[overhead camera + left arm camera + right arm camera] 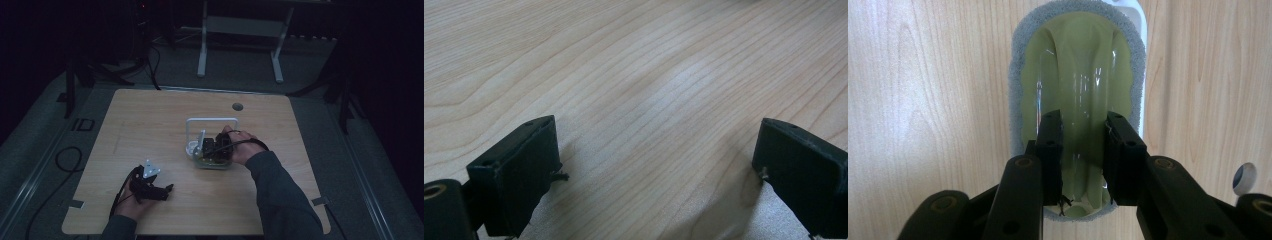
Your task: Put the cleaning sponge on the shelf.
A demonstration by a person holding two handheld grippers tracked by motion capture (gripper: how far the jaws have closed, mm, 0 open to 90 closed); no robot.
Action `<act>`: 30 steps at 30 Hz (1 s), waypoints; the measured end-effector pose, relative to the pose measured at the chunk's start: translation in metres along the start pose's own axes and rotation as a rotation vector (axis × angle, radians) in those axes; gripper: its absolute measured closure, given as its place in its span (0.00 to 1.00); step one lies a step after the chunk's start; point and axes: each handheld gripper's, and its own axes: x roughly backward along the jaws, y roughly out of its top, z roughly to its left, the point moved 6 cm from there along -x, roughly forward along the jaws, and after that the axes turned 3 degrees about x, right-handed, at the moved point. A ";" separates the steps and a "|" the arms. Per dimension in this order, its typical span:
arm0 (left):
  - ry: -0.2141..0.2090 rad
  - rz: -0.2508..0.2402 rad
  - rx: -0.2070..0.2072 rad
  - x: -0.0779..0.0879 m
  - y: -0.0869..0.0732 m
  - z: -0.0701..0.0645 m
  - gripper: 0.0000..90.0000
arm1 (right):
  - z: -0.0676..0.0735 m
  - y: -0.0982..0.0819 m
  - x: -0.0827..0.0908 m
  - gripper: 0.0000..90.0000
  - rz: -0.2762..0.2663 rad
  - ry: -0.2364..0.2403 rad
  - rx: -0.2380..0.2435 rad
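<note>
The right hand-held gripper (1083, 155), jaws clamped on the sponge's clear handle (1080, 105), should press evenly; the left hand-held gripper (659, 170) rests apart.

Wood table (150, 125) stood on grey floor (320, 125). Small round hole (237, 106) near table's far edge. Tape bits at near corners (74, 203). Black cable (65, 160) looped on floor, left. White stand (202, 50) far behind table.

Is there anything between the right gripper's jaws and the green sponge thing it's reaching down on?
Nothing visible. In the right gripper view the right gripper has its jaws on either side of the raised middle ridge of the green sponge, close to it, with nothing else between them.
</note>
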 end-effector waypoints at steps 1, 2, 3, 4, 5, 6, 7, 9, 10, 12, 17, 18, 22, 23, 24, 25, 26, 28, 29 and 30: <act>0.000 0.000 0.000 0.000 0.000 0.000 0.06 | -0.001 0.000 0.000 0.80 0.005 -0.009 0.007; 0.000 0.000 0.000 0.000 0.000 0.000 0.06 | -0.002 0.001 0.000 0.80 0.010 -0.011 0.015; 0.000 0.001 0.000 0.000 0.000 0.000 0.06 | -0.002 0.002 0.001 0.80 0.010 -0.013 0.021; 0.000 0.001 0.000 0.000 0.000 0.000 0.06 | -0.003 0.003 0.002 0.80 0.011 -0.019 0.021; 0.000 0.001 0.000 0.000 0.000 0.000 0.06 | -0.004 0.004 0.002 0.80 0.011 -0.025 0.028; 0.000 0.001 0.000 0.000 0.000 0.000 0.06 | -0.005 0.005 0.002 0.80 0.013 -0.028 0.026; 0.000 0.001 0.000 0.000 0.000 0.000 0.06 | -0.005 0.005 0.002 0.80 0.013 -0.028 0.026; 0.000 0.001 0.000 0.000 0.000 0.000 0.06 | -0.007 0.006 -0.001 0.80 0.015 -0.039 0.034; -0.001 0.001 0.000 0.000 0.000 0.000 0.06 | -0.007 0.007 -0.002 0.80 0.016 -0.037 0.032; 0.000 0.001 -0.001 0.000 0.000 0.000 0.06 | -0.008 0.007 -0.005 0.80 0.019 -0.040 0.042; 0.000 0.001 0.000 0.000 0.000 0.000 0.06 | -0.011 0.008 -0.013 0.80 0.025 -0.050 0.043; 0.000 0.001 0.000 0.000 0.000 0.000 0.06 | -0.011 0.008 -0.013 0.80 0.024 -0.050 0.040; -0.001 0.001 0.000 0.000 0.000 0.000 0.06 | -0.013 0.009 -0.018 0.80 0.038 -0.064 0.047; 0.000 0.001 0.000 0.000 0.000 0.000 0.06 | -0.013 0.009 -0.019 0.80 0.044 -0.065 0.048; 0.000 0.001 0.000 0.000 0.000 0.000 0.06 | -0.014 0.010 -0.020 0.80 0.045 -0.068 0.052; 0.000 0.001 0.000 0.000 0.000 0.000 0.06 | -0.013 0.010 -0.021 0.80 0.049 -0.068 0.048; 0.000 0.001 0.000 0.000 0.000 0.000 0.06 | -0.013 0.010 -0.023 0.80 0.049 -0.070 0.047; 0.000 0.001 0.000 0.000 0.000 0.000 0.06 | -0.013 0.010 -0.025 0.80 0.049 -0.078 0.048; 0.000 0.000 0.001 0.000 0.000 0.000 0.06 | -0.014 0.011 -0.025 0.80 0.047 -0.082 0.049; 0.000 0.001 0.000 0.000 0.000 0.000 0.06 | -0.014 0.011 -0.025 0.80 0.044 -0.084 0.052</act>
